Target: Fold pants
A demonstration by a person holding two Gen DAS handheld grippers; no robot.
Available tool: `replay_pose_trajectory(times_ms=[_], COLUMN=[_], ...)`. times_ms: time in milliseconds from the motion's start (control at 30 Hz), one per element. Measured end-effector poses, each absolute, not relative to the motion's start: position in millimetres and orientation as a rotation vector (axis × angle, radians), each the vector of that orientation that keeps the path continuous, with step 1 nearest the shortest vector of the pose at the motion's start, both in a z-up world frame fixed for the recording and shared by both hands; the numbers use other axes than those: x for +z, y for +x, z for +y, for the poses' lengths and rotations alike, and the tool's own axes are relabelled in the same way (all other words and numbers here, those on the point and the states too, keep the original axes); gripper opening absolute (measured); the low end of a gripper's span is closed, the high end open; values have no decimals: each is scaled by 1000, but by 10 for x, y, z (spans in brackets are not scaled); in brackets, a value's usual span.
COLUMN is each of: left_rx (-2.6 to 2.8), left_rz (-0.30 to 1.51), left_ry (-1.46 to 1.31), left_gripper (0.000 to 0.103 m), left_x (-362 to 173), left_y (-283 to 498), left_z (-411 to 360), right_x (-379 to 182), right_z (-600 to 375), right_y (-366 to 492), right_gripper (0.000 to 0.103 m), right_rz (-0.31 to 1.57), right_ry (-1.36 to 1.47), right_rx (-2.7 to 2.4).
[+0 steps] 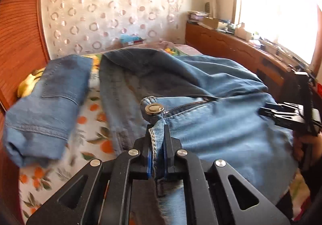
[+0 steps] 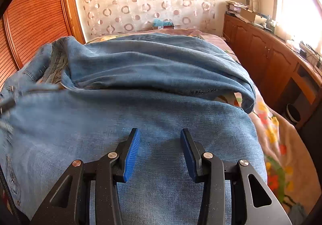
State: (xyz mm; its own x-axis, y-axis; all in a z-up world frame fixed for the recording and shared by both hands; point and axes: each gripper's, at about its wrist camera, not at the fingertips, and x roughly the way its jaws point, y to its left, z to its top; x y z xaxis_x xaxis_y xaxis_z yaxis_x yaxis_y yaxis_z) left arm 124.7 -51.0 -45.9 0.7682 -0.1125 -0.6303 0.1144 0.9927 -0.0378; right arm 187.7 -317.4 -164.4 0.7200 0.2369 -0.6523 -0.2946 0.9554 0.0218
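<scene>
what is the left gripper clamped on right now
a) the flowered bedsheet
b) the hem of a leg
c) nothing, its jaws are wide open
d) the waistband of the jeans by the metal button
d: the left gripper has its jaws shut on the stitched waistband edge of the jeans, just below the metal button.

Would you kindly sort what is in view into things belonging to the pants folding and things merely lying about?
Job in hand:
- unfolded jeans
- left gripper, shut on their waistband
- right gripper, open above the denim

Lying about:
- folded jeans
- floral bedsheet
- cluttered wooden cabinet
</scene>
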Motion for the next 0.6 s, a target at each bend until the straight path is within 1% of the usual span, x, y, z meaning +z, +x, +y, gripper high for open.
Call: replay_pose_trajectory(times_ms=[67,100,167,233,267,333,400,600], left_rx=[-121,-116,-99,-105,-112,-101,-79,-71], left_rz=[716,739,799,830,828,824,813,783], left_ry=[4,23,58,26,3,-19,-14,-33], left_gripper=[10,12,17,24,25,39,46,47], left_x=[-563,-629,-803,-883,-876,-831,-793,-697], left_y=[1346,1380,1440,1433,1420,1388,1371,1460], left_z=[-478,-492,-519,-450,-410,-338,-280,-204], right_x=[-1642,-1640,-1644,-1639,-1634,-1630,-1625,-1621], right_z=[-3155,-3153,-3156,-3164,-3166,-3158,-3146,-3152], right_y=[1869,1867,1863,1860,1859,1858,1855,1856], right_gripper=[43,43,43,43,43,43,43,43], right_rz=[708,709,713,714,715,716,716,716], right_ry=[-93,-95,-93,-92,-95,-102,-106,-108], right_rx=[289,287,288,289,289,288,287,287])
